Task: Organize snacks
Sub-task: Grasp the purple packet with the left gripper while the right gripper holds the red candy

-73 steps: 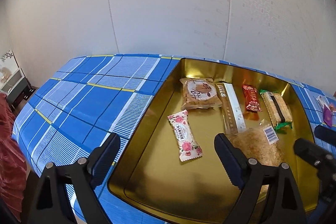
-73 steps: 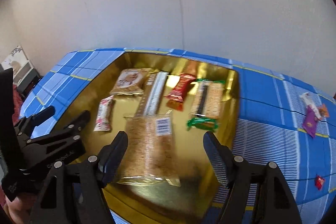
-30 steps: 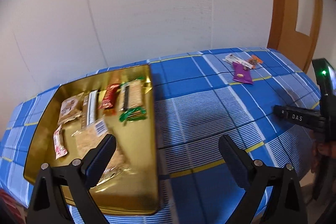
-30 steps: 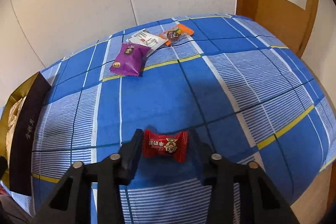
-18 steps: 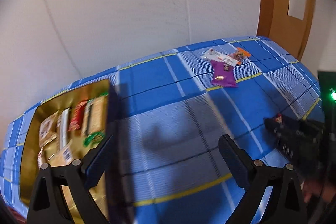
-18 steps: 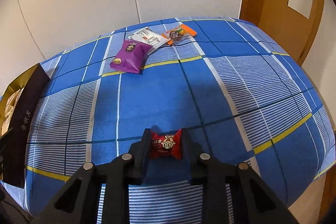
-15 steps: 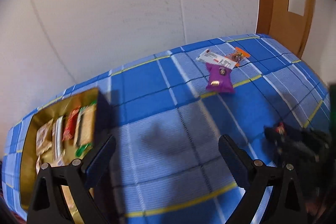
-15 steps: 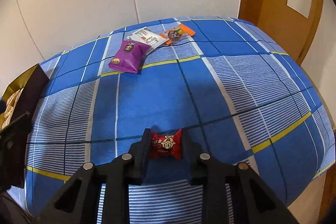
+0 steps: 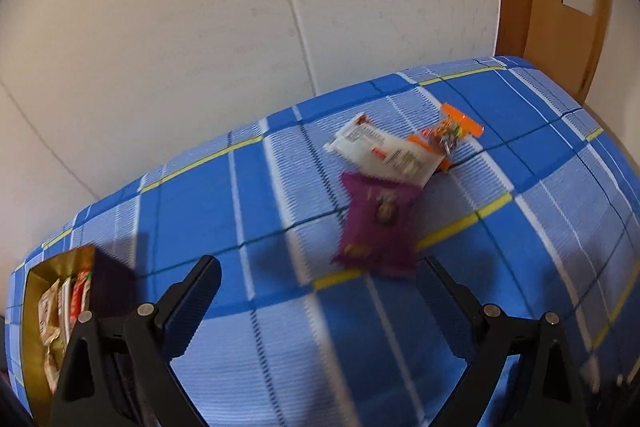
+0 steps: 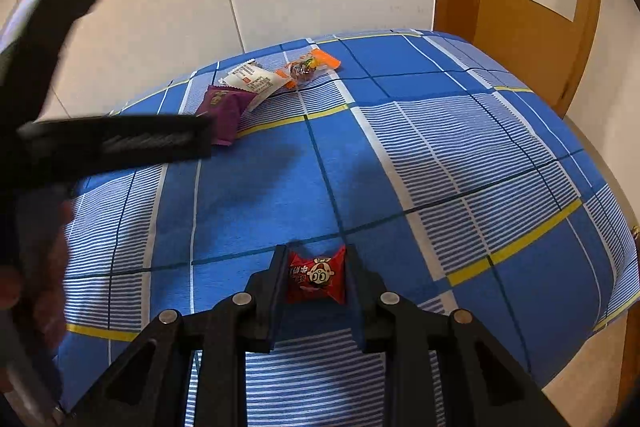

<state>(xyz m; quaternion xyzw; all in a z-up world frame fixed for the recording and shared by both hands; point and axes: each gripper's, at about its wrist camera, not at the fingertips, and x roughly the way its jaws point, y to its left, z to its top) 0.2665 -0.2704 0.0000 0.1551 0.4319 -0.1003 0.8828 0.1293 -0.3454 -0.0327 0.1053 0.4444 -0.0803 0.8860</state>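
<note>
Here, the right gripper [image 10: 316, 279] has its fingers [image 10: 272, 291] clenched on a red candy [image 10: 317, 278] over the checked worktop [image 10: 440, 155].
The left gripper [image 9: 320, 291] hangs with fingers [image 9: 192, 299] spread wide, holding nothing, just short of the purple packet [image 9: 378, 223]; beyond lie a white packet [image 9: 384, 153] overlapping it and an orange candy [image 9: 450, 135]; the gold tray [image 9: 38, 275] of snacks sits at far left; in the right wrist view the left gripper partly hides the purple packet.
</note>
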